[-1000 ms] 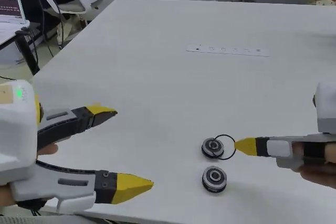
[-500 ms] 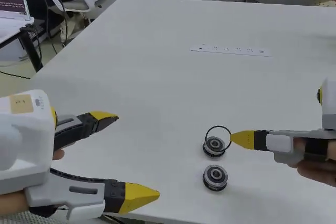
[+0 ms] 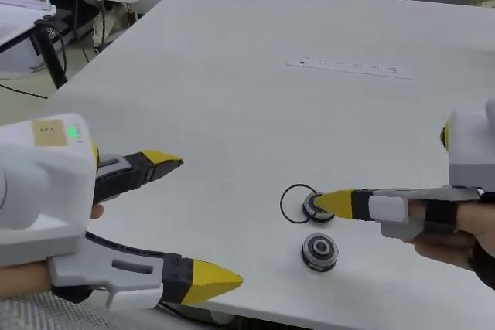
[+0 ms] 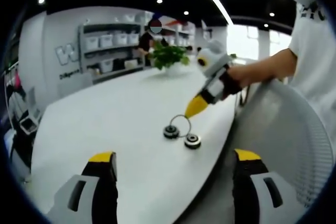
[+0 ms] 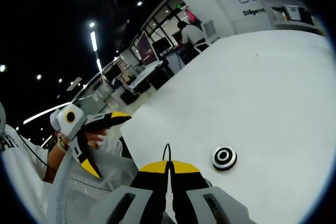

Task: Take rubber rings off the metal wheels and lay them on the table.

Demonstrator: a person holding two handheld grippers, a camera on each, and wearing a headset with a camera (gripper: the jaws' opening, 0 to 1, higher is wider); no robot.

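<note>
While the right gripper (image 3: 321,203) at mid-right pinches a ring (image 3: 282,204) by the upper wheel (image 3: 311,205), the left gripper (image 3: 210,219) at lower left gapes wide, holding nothing.

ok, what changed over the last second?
The right hand-held gripper, shut on the rubber ring, swung it from the far wheel's right side over to its left. The near wheel stayed put; the left hand-held gripper stayed open, away from the work.
</note>
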